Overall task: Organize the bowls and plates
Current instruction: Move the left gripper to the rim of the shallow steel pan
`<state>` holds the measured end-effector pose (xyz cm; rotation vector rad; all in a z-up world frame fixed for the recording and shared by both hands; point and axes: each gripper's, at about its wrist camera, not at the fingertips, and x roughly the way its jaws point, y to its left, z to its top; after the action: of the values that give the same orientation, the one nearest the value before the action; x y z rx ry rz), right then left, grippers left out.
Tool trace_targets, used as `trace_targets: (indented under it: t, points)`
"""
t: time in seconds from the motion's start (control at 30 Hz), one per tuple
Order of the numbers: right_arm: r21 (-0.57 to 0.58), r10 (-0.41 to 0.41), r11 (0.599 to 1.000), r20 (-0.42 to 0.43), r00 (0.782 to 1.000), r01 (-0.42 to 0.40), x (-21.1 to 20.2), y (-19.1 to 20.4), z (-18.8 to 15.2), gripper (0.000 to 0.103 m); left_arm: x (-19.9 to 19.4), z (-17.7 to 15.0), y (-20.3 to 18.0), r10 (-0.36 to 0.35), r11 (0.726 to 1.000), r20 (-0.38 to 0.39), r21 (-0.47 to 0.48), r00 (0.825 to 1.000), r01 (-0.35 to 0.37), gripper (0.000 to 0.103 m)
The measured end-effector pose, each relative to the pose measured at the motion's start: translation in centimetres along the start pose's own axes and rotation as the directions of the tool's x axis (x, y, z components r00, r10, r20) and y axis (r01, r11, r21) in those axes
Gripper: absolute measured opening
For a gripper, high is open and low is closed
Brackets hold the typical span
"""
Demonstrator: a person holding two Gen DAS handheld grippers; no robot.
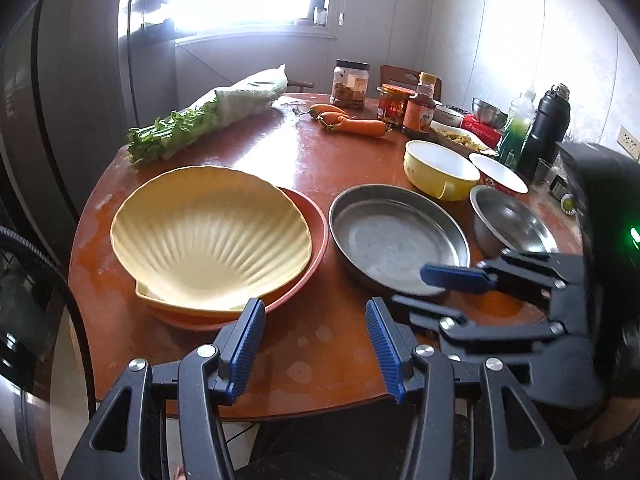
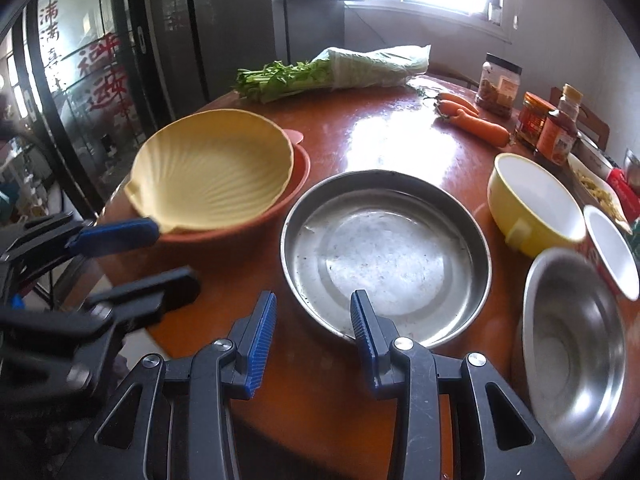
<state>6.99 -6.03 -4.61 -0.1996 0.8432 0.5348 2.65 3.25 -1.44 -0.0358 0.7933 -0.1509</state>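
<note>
A cream shell-shaped plate (image 1: 212, 232) sits stacked in an orange plate (image 1: 308, 216) on the round wooden table (image 1: 320, 152). To its right lie a round steel pan (image 1: 396, 236), a steel bowl (image 1: 516, 224), a yellow bowl (image 1: 440, 168) and a small white bowl (image 1: 500, 170). My left gripper (image 1: 316, 316) is open, just before the shell plate's near rim. My right gripper (image 2: 314, 312) is open, its right finger over the steel pan's (image 2: 384, 256) near rim. The right gripper also shows in the left wrist view (image 1: 436, 292).
At the table's back lie bagged celery (image 1: 208, 120), carrots (image 1: 352, 122), jars and a sauce bottle (image 1: 420, 108), a food dish, a green bottle and a black flask (image 1: 548, 132). A dark glass door stands left (image 2: 80, 92).
</note>
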Motion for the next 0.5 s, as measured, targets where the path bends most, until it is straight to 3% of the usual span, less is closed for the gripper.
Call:
trace_targets:
  t: [0.37, 0.5]
  points:
    - [-0.015, 0.004, 1.0, 0.014, 1.0, -0.003, -2.3, 0.9, -2.4, 0.04, 0.1, -0.2, -0.7, -0.015, 1.0, -0.006, 0.008, 1.0, 0.015, 0.052]
    - [0.012, 0.001, 1.0, 0.033, 0.999, -0.001, -3.3, 0.6, -3.2, 0.046, 0.2, -0.2, -0.9, -0.016, 1.0, -0.008, 0.005, 1.0, 0.016, 0.052]
